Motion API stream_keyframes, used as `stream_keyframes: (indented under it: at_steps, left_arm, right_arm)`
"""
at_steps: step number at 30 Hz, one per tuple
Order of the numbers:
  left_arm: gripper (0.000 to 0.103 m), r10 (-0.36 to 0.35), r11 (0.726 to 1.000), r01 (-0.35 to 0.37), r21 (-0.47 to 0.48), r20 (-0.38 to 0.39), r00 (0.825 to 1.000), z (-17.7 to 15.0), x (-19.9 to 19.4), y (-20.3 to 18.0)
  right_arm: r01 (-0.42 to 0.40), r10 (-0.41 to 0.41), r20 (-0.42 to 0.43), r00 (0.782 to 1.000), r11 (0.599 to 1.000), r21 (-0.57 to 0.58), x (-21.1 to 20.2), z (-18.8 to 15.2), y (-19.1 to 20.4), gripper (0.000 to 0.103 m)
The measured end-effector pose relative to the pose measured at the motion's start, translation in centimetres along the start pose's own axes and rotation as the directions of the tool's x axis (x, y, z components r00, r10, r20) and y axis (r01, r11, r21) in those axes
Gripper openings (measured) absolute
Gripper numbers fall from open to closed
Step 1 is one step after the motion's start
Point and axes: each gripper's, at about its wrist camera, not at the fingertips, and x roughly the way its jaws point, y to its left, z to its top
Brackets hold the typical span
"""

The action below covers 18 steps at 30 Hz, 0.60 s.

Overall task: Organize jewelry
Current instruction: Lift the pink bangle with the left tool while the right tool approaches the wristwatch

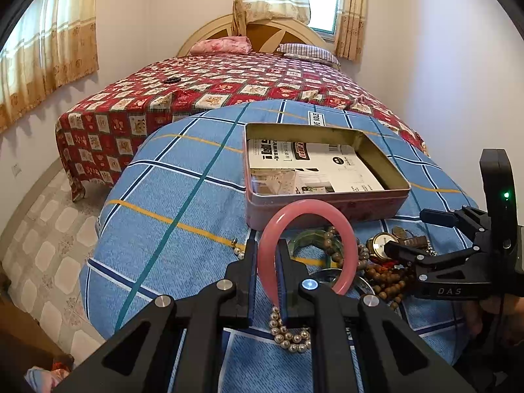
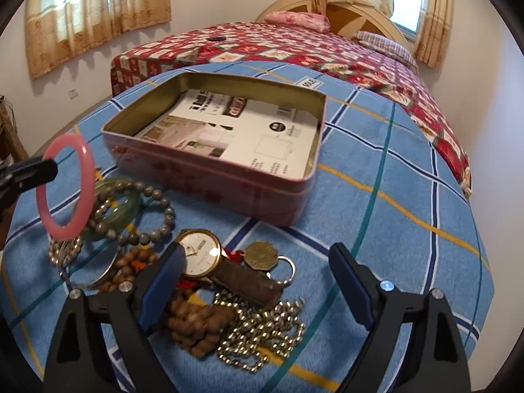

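Room: a bedroom with cream walls, tan patterned curtains and a bed [image 1: 229, 85] under a red patchwork cover, pillows at the headboard.
Surface: a round desk under a blue plaid cloth [image 2: 393, 203] stands at the foot of the bed.
Tin: an open pink tin box [image 1: 327, 204] sits on the cloth, a printed white card lying flat inside it; nothing else shows in it.
Left gripper: the left gripper [image 1: 267, 258] has its jaws closed tight on one side of a pink bangle [image 1: 306, 209], which stands upright and lifted clear of the cloth, just in front of the tin's near wall.
Right gripper: the right gripper [image 2: 258, 262] hangs with jaws spread wide and nothing between them, low over the jewelry heap.
Heap: beside the tin lie a gold-rimmed watch [image 2: 199, 257] with a brown strap, a green bangle [image 2: 127, 211] ringed by a grey bead bracelet [image 2: 157, 226], brown wooden beads [image 2: 193, 324], a silver ball chain [image 2: 262, 334] and a bronze coin on a key ring [image 2: 260, 255].
Near left jaws: a pearl-like bead string [image 1: 291, 337] lies on the cloth beneath them.
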Motion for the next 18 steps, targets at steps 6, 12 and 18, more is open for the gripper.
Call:
stream_keyframes:
  at_steps: [6,12,18]
  left_arm:
    - [0.01,-0.009,1.0,0.009,-0.013,-0.005,1.0,0.2,0.2,0.2]
    - [0.01,-0.013,1.0,0.013,-0.019,-0.021,1.0,0.2,0.8,0.4]
    - [0.01,-0.012,1.0,0.011,-0.021,-0.027,1.0,0.3,1.0,0.5]
  right_arm:
    - [-0.05,0.05,-0.015,0.999,0.997,-0.051,-0.1,0.2,1.4,0.085]
    - [-0.051,0.047,-0.057,0.997,0.995,-0.088,1.3,0.5,1.7,0.071]
    - [-0.074,0.07,-0.052,0.996,0.995,-0.067,1.3,0.6,0.9,0.059]
